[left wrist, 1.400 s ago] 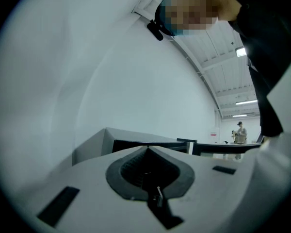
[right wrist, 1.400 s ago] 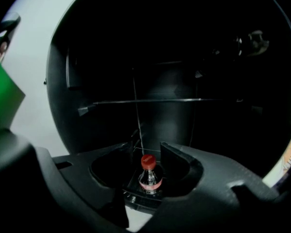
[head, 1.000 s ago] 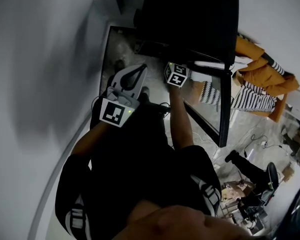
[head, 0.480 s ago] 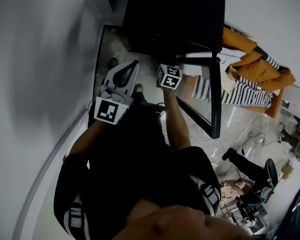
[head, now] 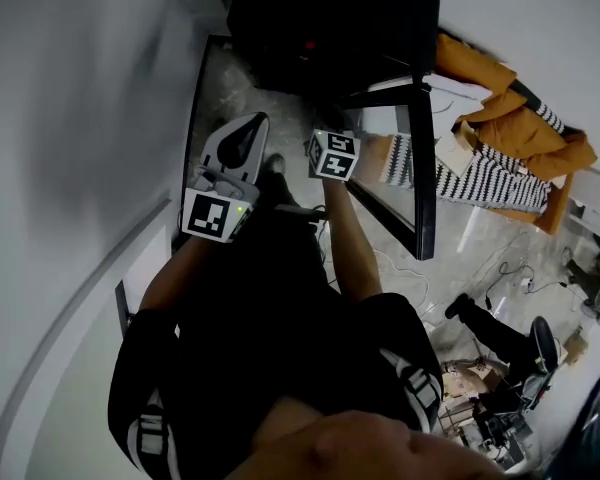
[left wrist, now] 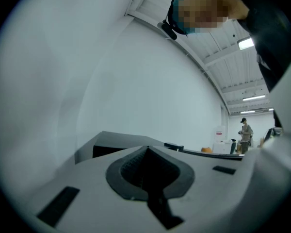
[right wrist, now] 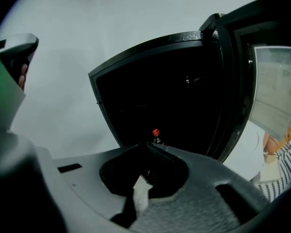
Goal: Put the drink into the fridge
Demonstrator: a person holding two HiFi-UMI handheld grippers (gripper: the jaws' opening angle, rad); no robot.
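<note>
The black fridge [head: 340, 18] stands ahead with its glass door [head: 420, 168] swung open to the right. In the right gripper view a drink bottle with a red cap [right wrist: 155, 135] stands upright inside the dark fridge [right wrist: 174, 96], just beyond my right gripper [right wrist: 146, 147], which is shut and holds nothing. In the head view only that gripper's marker cube [head: 333, 155] shows clearly, in front of the fridge opening. My left gripper [head: 258, 118] is to its left near the fridge's left side. It is shut and empty, facing the white wall [left wrist: 146, 148].
A white wall [head: 80, 118] runs close along the left. Orange and striped clothing [head: 510, 138] lies right of the door. Cables [head: 510, 273] and a seated person [head: 500, 358] are on the floor at lower right. Another person [left wrist: 244, 132] stands far off.
Both grippers have drawn back a little from the fridge, which now sits higher in the head view. The door stays open.
</note>
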